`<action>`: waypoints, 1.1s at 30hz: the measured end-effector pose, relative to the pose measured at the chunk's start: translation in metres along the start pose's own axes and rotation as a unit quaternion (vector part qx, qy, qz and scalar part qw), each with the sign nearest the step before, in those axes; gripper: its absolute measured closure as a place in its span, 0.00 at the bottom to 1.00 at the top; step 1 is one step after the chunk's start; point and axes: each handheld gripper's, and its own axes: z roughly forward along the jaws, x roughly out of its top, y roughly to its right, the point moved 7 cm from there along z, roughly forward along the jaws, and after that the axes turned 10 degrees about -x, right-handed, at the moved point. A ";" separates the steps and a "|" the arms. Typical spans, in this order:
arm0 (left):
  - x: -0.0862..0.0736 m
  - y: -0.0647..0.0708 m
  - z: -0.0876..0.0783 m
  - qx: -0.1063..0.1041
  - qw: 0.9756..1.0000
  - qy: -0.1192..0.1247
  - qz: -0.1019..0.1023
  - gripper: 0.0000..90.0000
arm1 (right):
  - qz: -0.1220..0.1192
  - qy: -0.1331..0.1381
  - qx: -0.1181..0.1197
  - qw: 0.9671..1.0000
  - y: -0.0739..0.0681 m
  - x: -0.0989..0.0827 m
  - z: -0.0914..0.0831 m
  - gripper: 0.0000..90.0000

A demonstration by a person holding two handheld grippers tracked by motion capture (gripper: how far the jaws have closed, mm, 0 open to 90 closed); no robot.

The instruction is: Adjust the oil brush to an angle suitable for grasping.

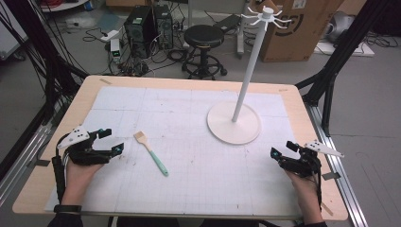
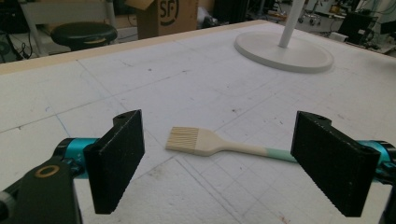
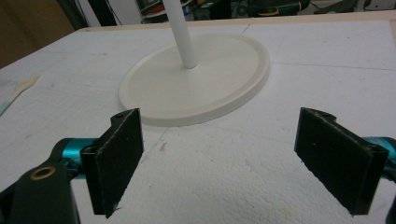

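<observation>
Left gripper (image 1: 109,140) sits low at the near-left of the worktop (image 1: 189,84), held in a hand (image 1: 78,172), fingers (image 2: 116,163) spread wide and released, nothing between the pads. Pastry brush (image 1: 151,152) lies flat on the white gridded mat (image 1: 189,189) just beside that gripper, toward the centre, not touched. Brush has cream bristles and neck and a teal handle; bristle end points away from the person, handle end angles back toward the near edge. In the left gripper view the brush (image 2: 219,145) lies crosswise just ahead of the spread fingers, bristles toward the left finger, teal handle running behind the right finger.

Right gripper (image 1: 281,150) at the near-right of the worktop, held in the other hand (image 1: 305,189), fingers (image 3: 338,158) also apart and released, empty. White hook stand (image 1: 248,71) stands upright on its round base (image 1: 234,124) at right-centre of the mat, well apart from the brush, near the right gripper. In the right gripper view the base (image 3: 196,88) lies just ahead of the fingers, and the brush (image 3: 18,93) is far off at the left edge.
</observation>
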 end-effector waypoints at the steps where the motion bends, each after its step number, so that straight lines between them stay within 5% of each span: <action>1: 0.000 0.001 0.000 -0.002 1.000 0.000 0.000 0.20 | -0.001 0.000 0.000 1.000 0.000 0.000 0.000 0.16; 11: -0.001 0.007 0.002 -0.024 1.000 -0.007 0.005 0.28 | 0.002 -0.001 0.001 1.000 0.000 0.000 0.000 0.16; 16: -0.003 0.015 0.007 -0.047 0.998 -0.019 0.021 0.42 | -0.002 0.000 0.002 1.000 0.000 0.001 0.002 0.16; 33: -0.010 0.031 0.018 -0.102 0.993 -0.046 0.023 0.85 | 0.001 -0.003 0.001 1.000 0.000 0.000 0.002 0.16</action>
